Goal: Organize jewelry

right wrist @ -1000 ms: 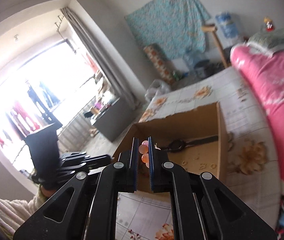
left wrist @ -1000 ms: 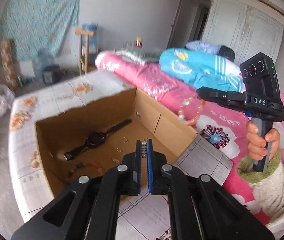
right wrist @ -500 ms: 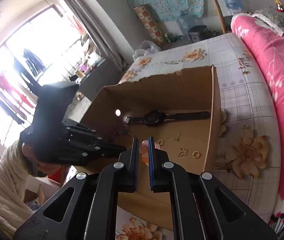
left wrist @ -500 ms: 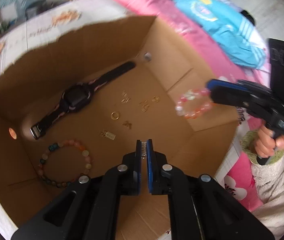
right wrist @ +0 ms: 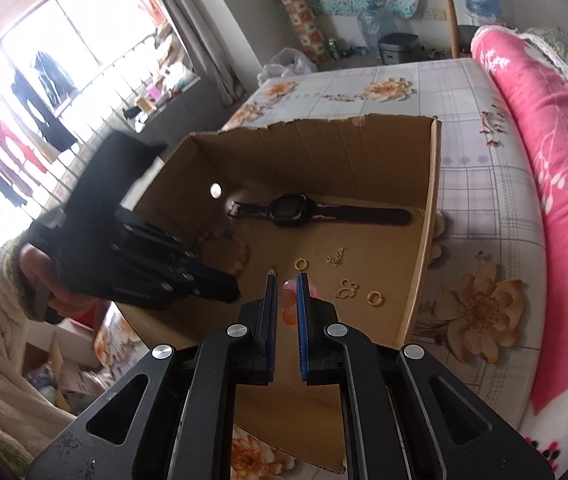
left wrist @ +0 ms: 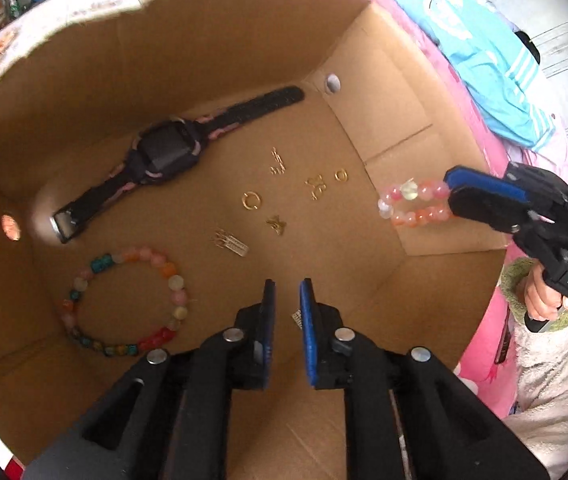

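Observation:
An open cardboard box [left wrist: 203, 40] holds a black watch [left wrist: 163, 156], a multi-coloured bead bracelet [left wrist: 101, 264] and several small gold pieces [left wrist: 249, 201]. My left gripper [left wrist: 286, 312] points down into the box. Its jaws are opening, and a small silver piece [left wrist: 297, 317] shows by the inner face of the right pad, no longer pinched. My right gripper [left wrist: 450, 196] hovers over the box's right wall, shut on a pink bead bracelet [left wrist: 412, 202]. In the right wrist view the pink beads [right wrist: 287, 300] sit between its pads, with the watch [right wrist: 292, 210] beyond.
The box [right wrist: 324, 152] stands on a bed with a floral sheet [right wrist: 464, 168]. A pink blanket [right wrist: 556, 160] lies along the right and a blue garment [left wrist: 484, 60] behind it. A person's hand [left wrist: 540, 300] in a fuzzy white sleeve holds each gripper. A window is at the left.
My left gripper has tipped down and sunk into the box, and its jaws have parted from the silver piece. My right gripper came lower over the box, still holding the pink bracelet.

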{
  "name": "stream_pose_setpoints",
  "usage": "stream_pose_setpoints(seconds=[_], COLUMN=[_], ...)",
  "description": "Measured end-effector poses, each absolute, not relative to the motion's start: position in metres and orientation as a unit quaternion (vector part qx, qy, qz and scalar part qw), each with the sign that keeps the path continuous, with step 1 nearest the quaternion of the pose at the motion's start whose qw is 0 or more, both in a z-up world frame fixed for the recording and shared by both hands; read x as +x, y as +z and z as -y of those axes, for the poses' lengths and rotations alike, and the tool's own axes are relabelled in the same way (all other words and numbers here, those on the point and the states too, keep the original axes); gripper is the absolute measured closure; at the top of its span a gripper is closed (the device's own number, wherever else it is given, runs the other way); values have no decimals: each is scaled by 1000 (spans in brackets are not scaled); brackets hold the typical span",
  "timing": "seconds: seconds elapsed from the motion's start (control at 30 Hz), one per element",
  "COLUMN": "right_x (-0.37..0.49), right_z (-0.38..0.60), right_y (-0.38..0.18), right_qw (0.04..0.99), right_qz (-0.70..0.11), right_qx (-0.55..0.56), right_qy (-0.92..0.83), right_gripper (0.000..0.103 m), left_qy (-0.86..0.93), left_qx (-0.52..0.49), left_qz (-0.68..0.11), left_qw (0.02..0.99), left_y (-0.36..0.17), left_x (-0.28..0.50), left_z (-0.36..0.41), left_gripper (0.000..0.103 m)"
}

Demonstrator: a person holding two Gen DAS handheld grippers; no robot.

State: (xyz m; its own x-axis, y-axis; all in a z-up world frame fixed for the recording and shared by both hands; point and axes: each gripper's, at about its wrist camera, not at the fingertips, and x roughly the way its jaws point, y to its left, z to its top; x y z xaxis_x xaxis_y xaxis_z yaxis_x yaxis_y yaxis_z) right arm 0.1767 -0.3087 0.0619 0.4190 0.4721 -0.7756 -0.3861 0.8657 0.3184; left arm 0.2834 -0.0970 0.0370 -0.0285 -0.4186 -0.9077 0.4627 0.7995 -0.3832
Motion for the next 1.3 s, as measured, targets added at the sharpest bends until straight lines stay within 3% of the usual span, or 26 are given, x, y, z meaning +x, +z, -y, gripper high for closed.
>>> stream_pose_setpoints(seconds=[0.17,0.3,0.4,0.5,0.63,0.67,0.73,0.93,1.1,1.3], right_x=[181,179,174,168,153,147,142,142,136,117], right_z=[299,281,281,295,332,345,361,382,346,348], right_y=[62,53,55,66,77,77,71,30,30,33], right_qw=[837,824,828,845,884,895,898,839,840,837], right_qz=[-493,-514,-506,-484,-437,-423,-419,-476,-494,-501], right_qx=[-6,-46,-37,-2,44,53,81,215,148,152], right_qy=[236,236,237,227,162,132,104,155,170,156], right_gripper=[96,92,89,86,63,55,48,48,48,50], left_qy=[-319,-318,-311,-298,-237,-219,-178,-182,-187,-175], left_qx=[14,7,-2,-20,-54,-62,-82,-190,-200,-217], left_qz=[-607,-566,-536,-502,-439,-425,-410,-477,-469,-465], left_qw=[728,761,784,812,865,876,891,839,840,840], left_y=[60,78,90,105,121,122,115,61,49,51], left_x=[271,257,245,231,208,202,194,189,168,144], left_z=[84,73,60,36,-11,-25,-46,-63,-46,-43], left_gripper=[86,76,74,64,34,31,24,23,23,23])
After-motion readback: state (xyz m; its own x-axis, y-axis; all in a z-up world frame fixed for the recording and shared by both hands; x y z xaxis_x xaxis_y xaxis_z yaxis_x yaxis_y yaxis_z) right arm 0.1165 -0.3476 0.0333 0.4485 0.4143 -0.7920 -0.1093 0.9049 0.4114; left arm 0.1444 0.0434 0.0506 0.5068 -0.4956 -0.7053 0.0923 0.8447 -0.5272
